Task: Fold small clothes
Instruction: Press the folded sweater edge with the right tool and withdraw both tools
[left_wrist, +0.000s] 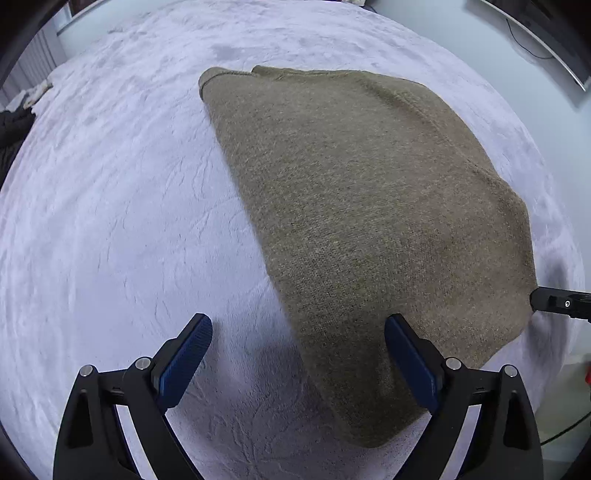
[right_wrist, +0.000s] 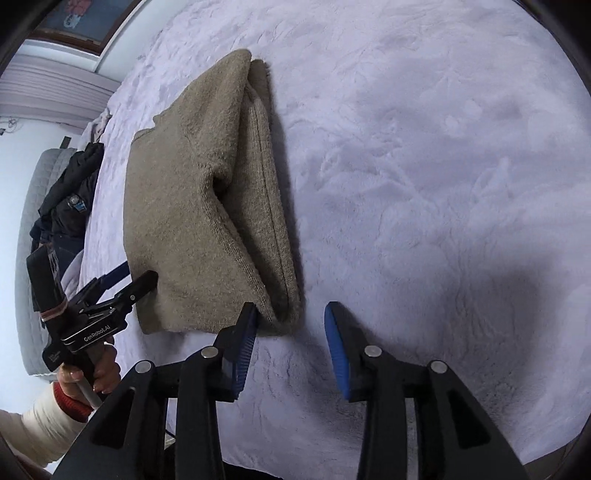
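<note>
Broadly, a pale fuzzy bed cover (left_wrist: 110, 221) fills both views, with a folded olive sweater (left_wrist: 369, 221) lying flat on it. Left gripper (left_wrist: 298, 354) fingers stand wide apart astride its six o'clock corner; right gripper (right_wrist: 290, 343) fingers are apart, gripping nothing, the left one against its hem.

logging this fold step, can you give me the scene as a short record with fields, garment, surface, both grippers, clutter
garment: olive-brown knit sweater, folded over itself, layered edges visible in the right wrist view
surface: pale lilac plush blanket, sweater lies flat on it
left gripper: open wide, straddling the sweater's near edge, pads not pressing it
right gripper: open, at the sweater's near corner, nothing clamped
clutter: dark clothing heaped at the blanket's far edge
person: hand holding the left gripper's handle
</note>
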